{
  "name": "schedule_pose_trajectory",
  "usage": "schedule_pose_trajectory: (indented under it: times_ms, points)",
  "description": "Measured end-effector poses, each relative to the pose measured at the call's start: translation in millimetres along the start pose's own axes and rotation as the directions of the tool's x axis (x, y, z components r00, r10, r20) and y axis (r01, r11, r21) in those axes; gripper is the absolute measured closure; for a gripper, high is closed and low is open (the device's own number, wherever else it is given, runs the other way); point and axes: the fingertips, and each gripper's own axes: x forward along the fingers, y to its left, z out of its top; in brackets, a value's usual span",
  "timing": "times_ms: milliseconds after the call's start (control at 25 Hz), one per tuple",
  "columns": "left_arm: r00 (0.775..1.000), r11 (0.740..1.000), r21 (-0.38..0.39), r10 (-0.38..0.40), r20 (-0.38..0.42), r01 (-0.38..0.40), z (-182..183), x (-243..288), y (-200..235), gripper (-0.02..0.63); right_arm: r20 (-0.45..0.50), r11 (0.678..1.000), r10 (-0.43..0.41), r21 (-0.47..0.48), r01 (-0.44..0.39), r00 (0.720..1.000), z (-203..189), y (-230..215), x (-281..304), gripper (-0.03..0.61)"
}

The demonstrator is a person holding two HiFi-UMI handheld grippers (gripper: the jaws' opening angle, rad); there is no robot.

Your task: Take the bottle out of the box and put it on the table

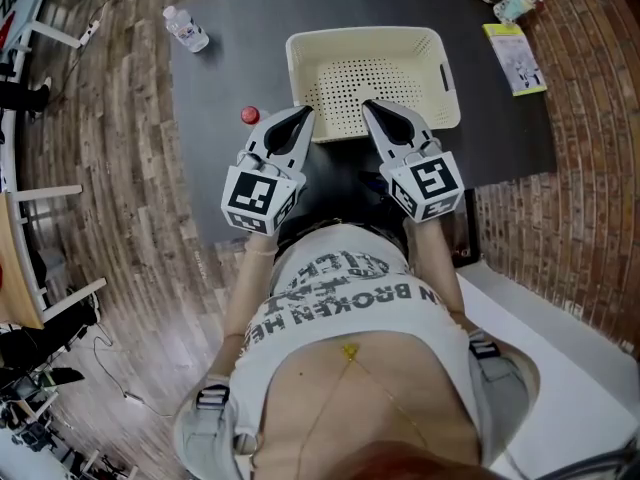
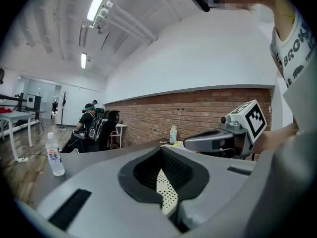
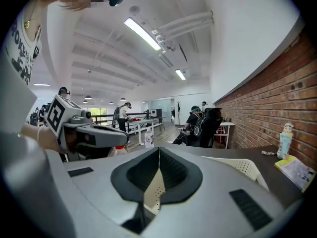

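1. The person's white shirt (image 1: pixel 345 293) reads "BROKEN HE…".
2. The left gripper (image 1: pixel 298 120) and right gripper (image 1: pixel 374 110) each have their jaws pressed together, pinching nothing. Their tips are by the near rim of the cream perforated plastic basket (image 1: pixel 442 73).
3. A red-capped clear bottle (image 1: pixel 249 115) stands on the dark worktop (image 1: pixel 205 98), just left of the basket.
4. A clear labelled plastic bottle (image 1: pixel 186 28) sits at the worktop's far-left corner; its label is unreadable.

overhead and level views, box (image 1: pixel 362 35) shared
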Motion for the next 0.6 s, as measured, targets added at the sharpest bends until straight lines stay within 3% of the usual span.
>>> schedule_pose_trajectory:
  times_ms: [600]
  points:
    - [0.999,0.999,-0.034,-0.025,0.032,0.026,13.8,1.9,-14.7,0.606,0.13,0.993,0.118,-0.016,-0.117,0.984,26.3,33.1,-1.1,0.571]
